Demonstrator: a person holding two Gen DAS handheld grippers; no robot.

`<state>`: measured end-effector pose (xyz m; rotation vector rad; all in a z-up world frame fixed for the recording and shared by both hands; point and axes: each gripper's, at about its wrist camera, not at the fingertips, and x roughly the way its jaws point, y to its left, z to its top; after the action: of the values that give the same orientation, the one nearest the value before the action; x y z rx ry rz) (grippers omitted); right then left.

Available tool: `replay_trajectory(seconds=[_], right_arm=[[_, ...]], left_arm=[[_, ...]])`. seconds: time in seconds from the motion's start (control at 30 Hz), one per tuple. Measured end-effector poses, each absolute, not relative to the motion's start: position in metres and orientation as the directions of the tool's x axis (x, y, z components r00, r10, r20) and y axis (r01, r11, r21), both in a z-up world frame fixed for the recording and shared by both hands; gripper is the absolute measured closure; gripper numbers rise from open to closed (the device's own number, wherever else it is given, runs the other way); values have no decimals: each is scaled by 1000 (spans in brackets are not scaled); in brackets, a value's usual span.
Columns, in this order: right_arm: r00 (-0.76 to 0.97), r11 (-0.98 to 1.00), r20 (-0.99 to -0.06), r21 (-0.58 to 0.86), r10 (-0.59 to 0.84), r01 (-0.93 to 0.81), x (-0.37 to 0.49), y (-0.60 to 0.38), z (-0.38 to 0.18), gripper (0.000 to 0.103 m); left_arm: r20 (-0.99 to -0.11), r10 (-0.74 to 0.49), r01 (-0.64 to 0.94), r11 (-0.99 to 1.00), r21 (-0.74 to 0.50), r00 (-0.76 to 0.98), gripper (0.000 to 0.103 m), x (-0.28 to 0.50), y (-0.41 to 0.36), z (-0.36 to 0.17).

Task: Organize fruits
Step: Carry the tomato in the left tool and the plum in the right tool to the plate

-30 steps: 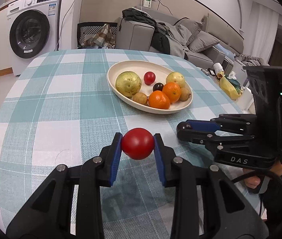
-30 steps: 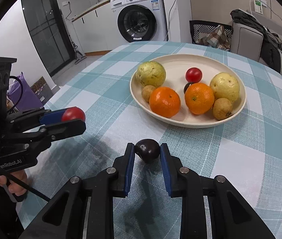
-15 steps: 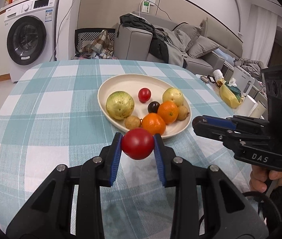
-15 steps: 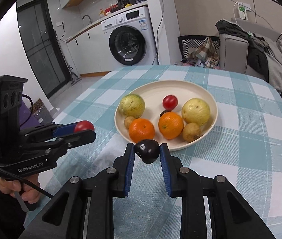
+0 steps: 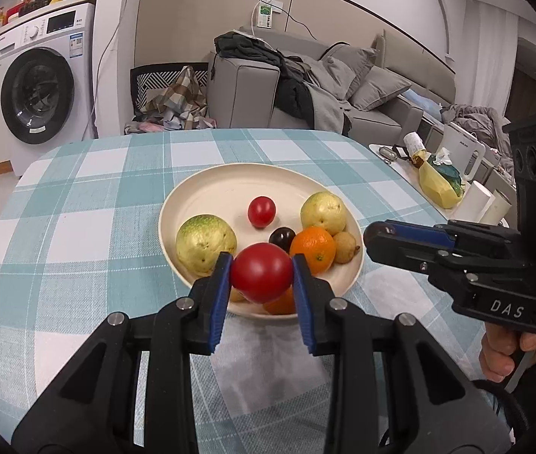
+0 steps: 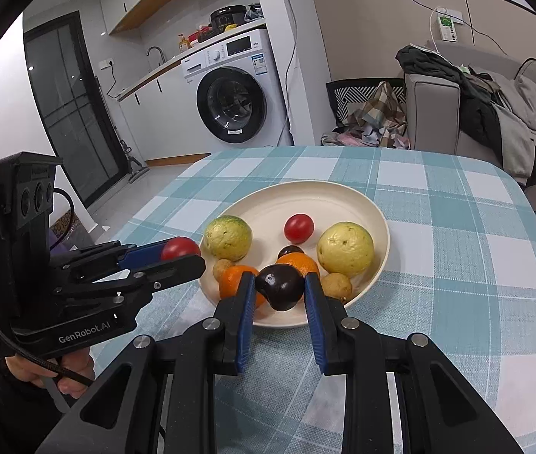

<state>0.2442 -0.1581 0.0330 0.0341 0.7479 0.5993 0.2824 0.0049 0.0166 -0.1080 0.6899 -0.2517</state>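
My left gripper (image 5: 261, 270) is shut on a red tomato (image 5: 261, 278) and hangs over the near rim of the cream plate (image 5: 230, 174). My right gripper (image 6: 280, 283) is shut on a dark purple fruit (image 6: 281, 288), also above the plate's (image 6: 305, 189) near rim. On the plate lie a green guava (image 5: 205, 242), a small red tomato (image 5: 261, 210), a dark plum (image 5: 282, 237), an orange (image 5: 312, 250), a yellow guava (image 5: 323, 212) and a small brown fruit (image 5: 346, 247). The right gripper (image 5: 377, 236) shows side-on beside the plate, a hand below it.
The plate stands on a teal-and-white checked tablecloth (image 5: 90, 227). Beyond the table are a washing machine (image 5: 37, 94) and a grey sofa (image 5: 343, 87) with clothes. A side table with a yellow bag (image 5: 438, 183) and a kettle stands at the right.
Both grippers have moved forward toward the plate, each keeping its fruit. They were over the bare cloth and now hang at the plate's near rim.
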Motion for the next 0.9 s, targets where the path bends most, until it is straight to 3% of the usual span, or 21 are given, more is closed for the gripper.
replay_trajectory(seconds=[0.9], right_arm=[[531,833,-667,265,522,-486,255,-157,3,75]], left_arm=[[-629,-246,201,969,-143,738,74,321,-4,-3]])
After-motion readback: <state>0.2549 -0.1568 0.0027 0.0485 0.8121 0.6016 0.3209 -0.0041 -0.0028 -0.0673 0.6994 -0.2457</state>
